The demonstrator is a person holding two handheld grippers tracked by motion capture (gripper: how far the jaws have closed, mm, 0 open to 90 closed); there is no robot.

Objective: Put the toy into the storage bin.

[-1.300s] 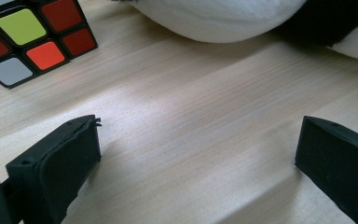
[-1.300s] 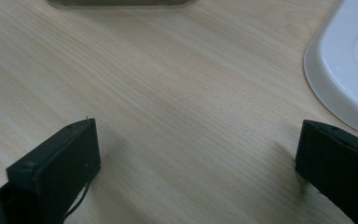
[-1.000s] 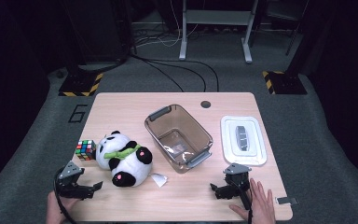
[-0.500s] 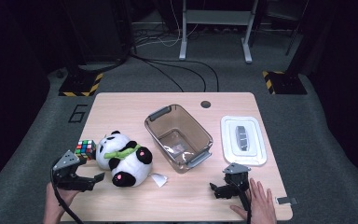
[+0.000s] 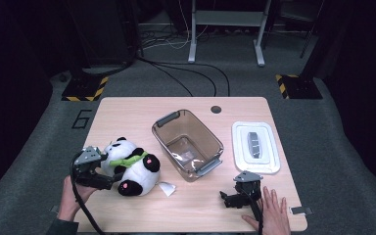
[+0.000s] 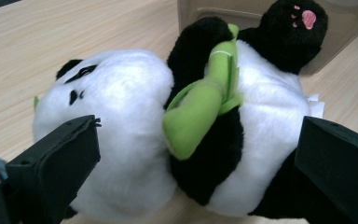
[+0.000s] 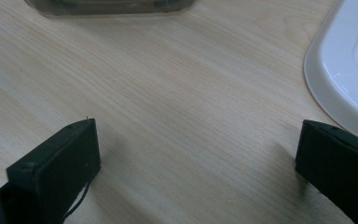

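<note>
From the high view I see my left gripper [image 5: 94, 169] at the table's [image 5: 127, 110] eight o'clock, pressed up against the plush panda [image 5: 129, 166]. A clear bin [image 5: 187, 144] sits at centre, a white lid [image 5: 255, 147] at three o'clock, and my right gripper [image 5: 239, 192] at five o'clock with a hand [image 5: 269, 215] beside it.

In the left gripper view my jaws stand wide, flanking the panda [image 6: 168, 126] and its green scarf [image 6: 200, 102].

In the right gripper view my jaws are wide over bare wood, the lid [image 7: 349, 65] at two o'clock.

A light wooden table [image 5: 127, 112] carries a plush panda [image 5: 129, 166], a clear bin [image 5: 187, 144] and a white lid [image 5: 255, 147].
</note>
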